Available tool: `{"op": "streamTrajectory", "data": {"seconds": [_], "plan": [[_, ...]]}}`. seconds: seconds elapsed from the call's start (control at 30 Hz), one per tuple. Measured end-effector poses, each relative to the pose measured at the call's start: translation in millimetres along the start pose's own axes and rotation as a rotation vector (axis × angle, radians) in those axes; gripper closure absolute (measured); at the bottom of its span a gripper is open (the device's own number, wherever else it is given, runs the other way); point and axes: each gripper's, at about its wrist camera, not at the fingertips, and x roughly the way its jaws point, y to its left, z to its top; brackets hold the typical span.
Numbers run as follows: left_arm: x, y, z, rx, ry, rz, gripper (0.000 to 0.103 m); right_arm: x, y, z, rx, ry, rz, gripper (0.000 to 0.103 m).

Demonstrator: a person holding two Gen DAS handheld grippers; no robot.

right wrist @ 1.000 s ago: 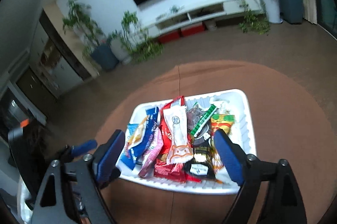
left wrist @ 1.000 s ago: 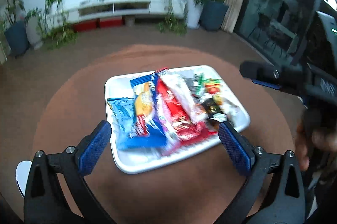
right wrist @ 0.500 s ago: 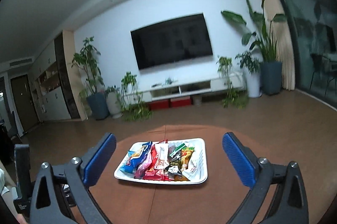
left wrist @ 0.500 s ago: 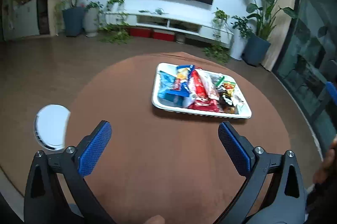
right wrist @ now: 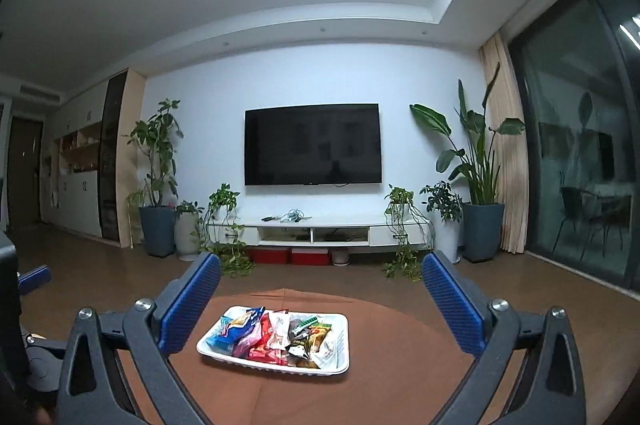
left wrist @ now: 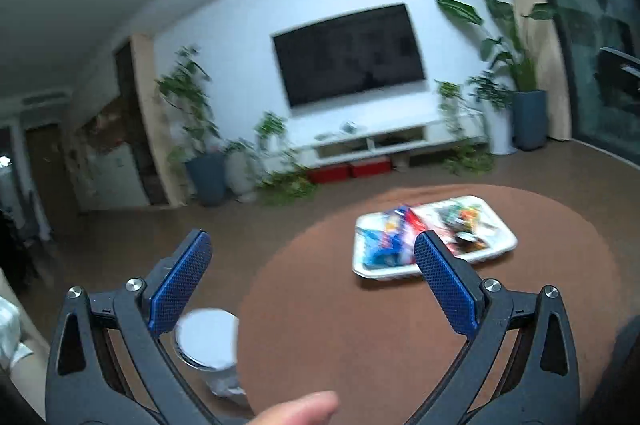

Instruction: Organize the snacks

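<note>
Two wrist cameras, both looking across the table toward the TV wall.
Right faces the tray [right wrist: 340, 345] squarely; left sees it off right (blurred) [left wrist: 500, 245].

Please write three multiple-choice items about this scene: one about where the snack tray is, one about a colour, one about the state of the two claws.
1. Where does the white tray of snack packets stand?
A. on the round brown table
B. on the floor
C. on the TV shelf

2. What colour are the claw pads?
A. red
B. blue
C. green

3. In what state are the left claw and the right claw?
A. both shut on a packet
B. one open, one shut
C. both open and holding nothing

Answers:
1 A, the tray rests on the brown tabletop.
2 B, the pads on the black arms are blue.
3 C, each pair of fingers stands wide apart with nothing between.
</note>
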Motion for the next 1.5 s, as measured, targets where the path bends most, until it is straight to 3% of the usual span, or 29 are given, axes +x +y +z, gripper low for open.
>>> {"op": "streamTrajectory", "data": {"seconds": [0.2,0.33,0.6,0.83,1.5], "plan": [[9,-8,-14,-0.032,0.170,-0.120,0.000,3,-6,-9,0.042,0.161,0.016,0.000],[15,-12,-24,-0.046,0.245,-0.148,0.000,10,-15,-23,0.103,0.285,0.019,0.000],[46,-11,-42,-0.114,0.364,-0.194,0.000,19,-7,-52,0.080,0.396,-0.016,0.000],[70,-10,-52,-0.134,0.395,-0.177,0.000,28,-1,-73,0.095,0.474,-0.022,0.000],[89,-18,-70,-0.111,0.467,-0.198,0.000,39,-2,-90,0.101,0.559,-0.031,0.000]]}}
